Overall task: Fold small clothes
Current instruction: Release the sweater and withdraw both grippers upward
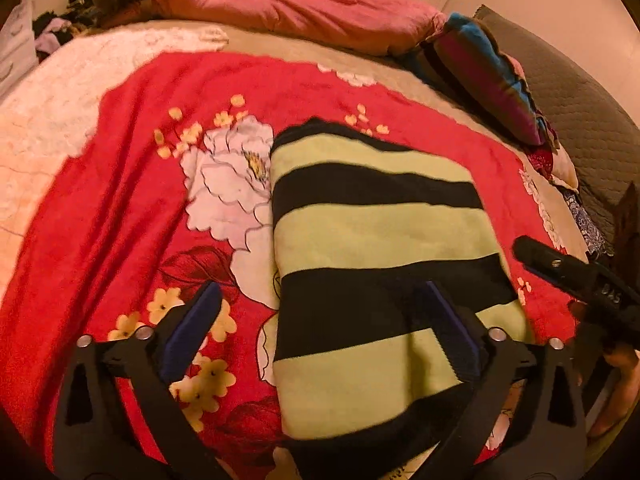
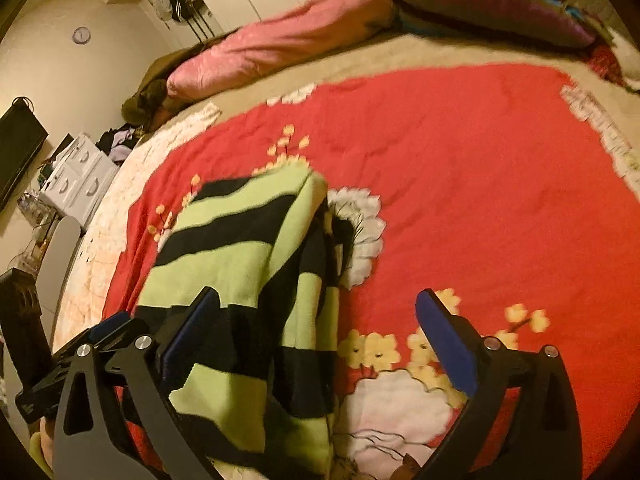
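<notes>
Folded striped top on the bed

We hold the left gripper (image 1: pixel 320 320) and right gripper (image 2: pixel 316 332) wide open, gripping nothing, over the striped top (image 1: pixel 372 248) on the red blanket (image 1: pixel 120 200).

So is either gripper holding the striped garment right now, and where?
Nothing is held. Both the left gripper and the right gripper are open above the folded striped garment, which lies free on the red blanket.

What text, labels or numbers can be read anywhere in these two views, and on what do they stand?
No text reads with certainty.
Right gripper, left wrist view: pale embossed characters on its black body, upside down and blurred, unreadable.
Left gripper, right wrist view: a tiny pale mark on its body, too small to read.
Wall clock: face too small for numerals.
Striped garment and red floral blanket: no lettering.
</notes>
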Available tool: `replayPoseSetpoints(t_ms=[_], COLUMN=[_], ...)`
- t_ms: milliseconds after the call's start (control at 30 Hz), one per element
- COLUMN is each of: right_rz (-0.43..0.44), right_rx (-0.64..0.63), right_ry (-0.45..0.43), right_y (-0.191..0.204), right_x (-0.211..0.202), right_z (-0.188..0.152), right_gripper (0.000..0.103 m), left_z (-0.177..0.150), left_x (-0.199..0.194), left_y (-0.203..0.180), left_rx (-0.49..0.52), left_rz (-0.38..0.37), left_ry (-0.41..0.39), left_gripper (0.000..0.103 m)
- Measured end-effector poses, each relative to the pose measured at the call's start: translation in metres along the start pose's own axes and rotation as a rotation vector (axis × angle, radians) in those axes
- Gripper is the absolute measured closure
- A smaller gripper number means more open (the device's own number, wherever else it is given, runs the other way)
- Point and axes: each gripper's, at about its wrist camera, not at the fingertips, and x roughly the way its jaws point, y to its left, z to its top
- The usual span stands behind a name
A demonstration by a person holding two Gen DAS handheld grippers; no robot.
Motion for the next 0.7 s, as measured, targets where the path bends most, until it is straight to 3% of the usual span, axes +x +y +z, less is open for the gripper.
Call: replayPoseSetpoints(t_ms=[367,700], right_rz=[-0.043,-0.049], right_rx=[-0.091,-0.149], right_ry=[-0.178,-0.143], right_y=[0.017,0.034], right_x=[-0.092,-0.124], right_z=[-0.029,-0.079], right_gripper=[0.004,0.004], left_z=[-0.02,-0.067], left_x=[-0.085,-0.138], left_y=[-0.01,-0.002], left_rx=[0.056,0.036], left_rz=[0.099,0.118], left_ry=[-0.132,-0.102], left_gripper=[0.009,0.009])
